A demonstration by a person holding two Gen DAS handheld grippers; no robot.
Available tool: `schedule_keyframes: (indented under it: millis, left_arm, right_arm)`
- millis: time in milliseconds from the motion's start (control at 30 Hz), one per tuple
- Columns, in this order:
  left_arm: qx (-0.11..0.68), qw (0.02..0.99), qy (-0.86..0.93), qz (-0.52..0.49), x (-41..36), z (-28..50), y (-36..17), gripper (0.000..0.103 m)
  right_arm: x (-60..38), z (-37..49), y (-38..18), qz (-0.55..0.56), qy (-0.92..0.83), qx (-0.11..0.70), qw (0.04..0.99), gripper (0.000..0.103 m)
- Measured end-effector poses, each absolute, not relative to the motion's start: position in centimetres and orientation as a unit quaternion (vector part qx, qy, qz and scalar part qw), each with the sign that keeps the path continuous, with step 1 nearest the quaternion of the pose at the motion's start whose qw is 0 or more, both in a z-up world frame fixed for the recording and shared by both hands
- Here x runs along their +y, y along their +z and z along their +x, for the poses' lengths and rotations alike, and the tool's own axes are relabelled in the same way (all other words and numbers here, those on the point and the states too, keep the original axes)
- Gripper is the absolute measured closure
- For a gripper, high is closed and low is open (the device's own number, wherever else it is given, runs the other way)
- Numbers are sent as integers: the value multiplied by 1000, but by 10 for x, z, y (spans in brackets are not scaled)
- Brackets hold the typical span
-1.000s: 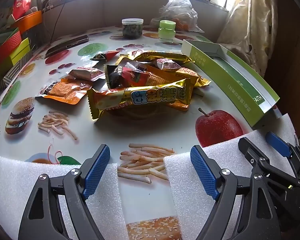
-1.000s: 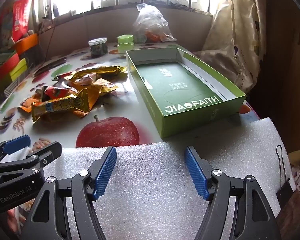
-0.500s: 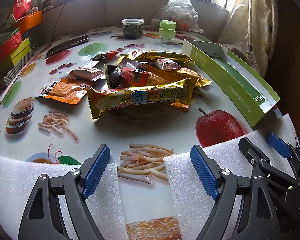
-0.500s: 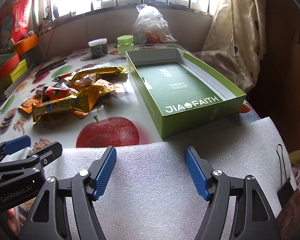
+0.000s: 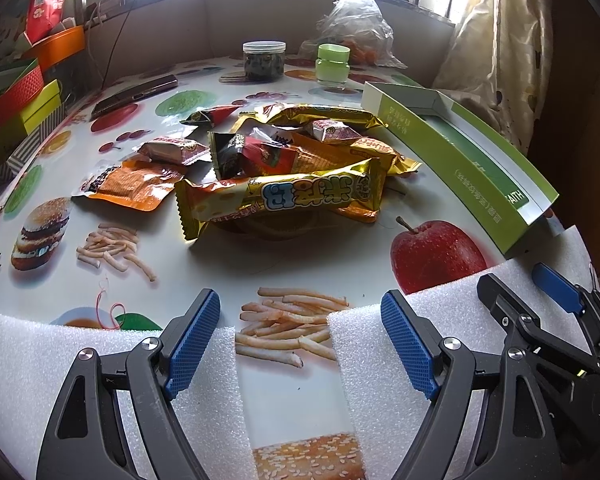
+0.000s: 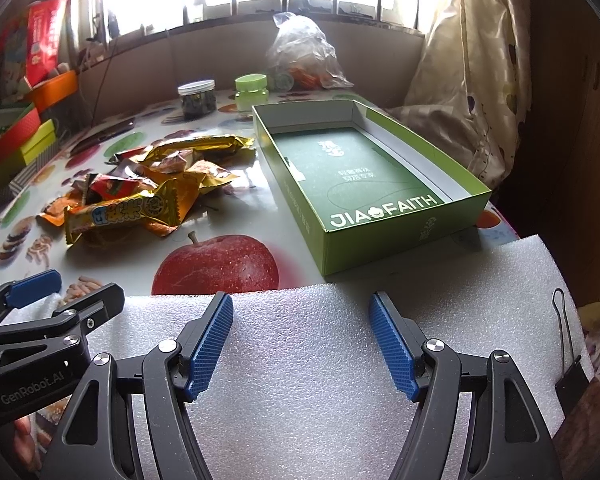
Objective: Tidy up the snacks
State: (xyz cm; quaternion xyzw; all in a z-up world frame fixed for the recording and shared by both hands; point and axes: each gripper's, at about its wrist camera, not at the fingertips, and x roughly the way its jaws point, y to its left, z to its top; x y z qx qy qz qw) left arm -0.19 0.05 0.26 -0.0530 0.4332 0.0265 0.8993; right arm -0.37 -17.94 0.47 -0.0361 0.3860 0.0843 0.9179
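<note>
From the left wrist view, you are holding the left gripper [image 5: 300, 338] with its jaws spread wide and nothing between them, hovering low over the near edge of the table [image 5: 228, 256] between two white foam sheets [image 5: 40, 344]. The snack pile [image 5: 292, 160] is lying ahead of you near the middle of the table, with the long yellow packet [image 5: 280, 200] closest to you, resting across the front of the heap. An orange flat pouch [image 5: 134, 184] is sitting just to the left of it. These wrappers are looking light, crinkly and slick, so I judge they will slide or buckle under a careless pinch. You are best taking the long packet across its narrow middle, not by its crimped ends.

From the right wrist view, you are keeping the right gripper [image 6: 300, 344] parted as well, empty, above the foam. The green box [image 6: 364, 224] is lying open and empty just ahead and to the right, well apart from the pile on the left. It seems a thin cardboard tray, likely to shift if you nudge its wall, so you are better off dropping the packets in from above.
</note>
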Motion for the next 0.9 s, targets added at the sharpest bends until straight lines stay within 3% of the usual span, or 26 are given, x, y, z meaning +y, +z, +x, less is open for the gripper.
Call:
schedule_keyframes:
  millis: [900]
  left_arm:
    - [432,900,26,-53,0,-3,2,20]
  right_arm:
    - [-180,-5,4,-36,85,383,919,32]
